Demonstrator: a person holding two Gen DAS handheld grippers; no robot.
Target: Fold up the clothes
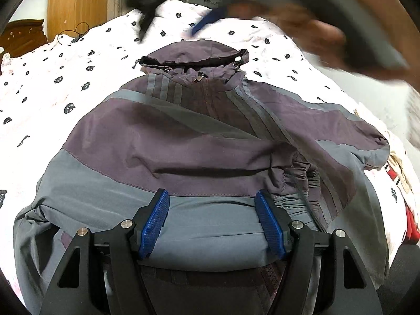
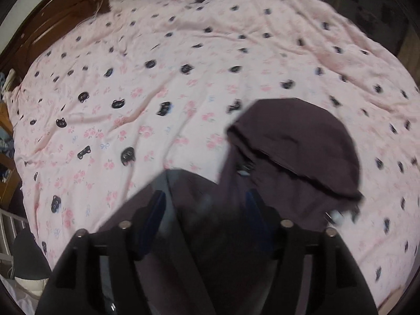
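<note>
Blue-padded fingers of the left tool stood wide apart low over the jacket, with the grey hem band lying between them and nothing pinched. From the left wrist view, the tool pointed up the length of the garment toward its hood.

The jacket, purple with grey panels and dark stripes at the shoulders, lay spread on the bed, hood at the far end and one sleeve folded across the body on the right side. A blurred hand crossed the top of that view, with a blue-tipped tool part beside it.

The right tool was blurred in its own view. Its fingers looked spread, with dark jacket fabric draped between and over them; whether they gripped the cloth could not be told. The hood lay just beyond the right finger.

A pink bedsheet printed with black cat faces and small flowers covered the bed. A dark wooden headboard curved along its far left edge. A pale wooden wardrobe door stood behind the bed in the left wrist view, and a red and white cloth lay at the bed's right edge.
</note>
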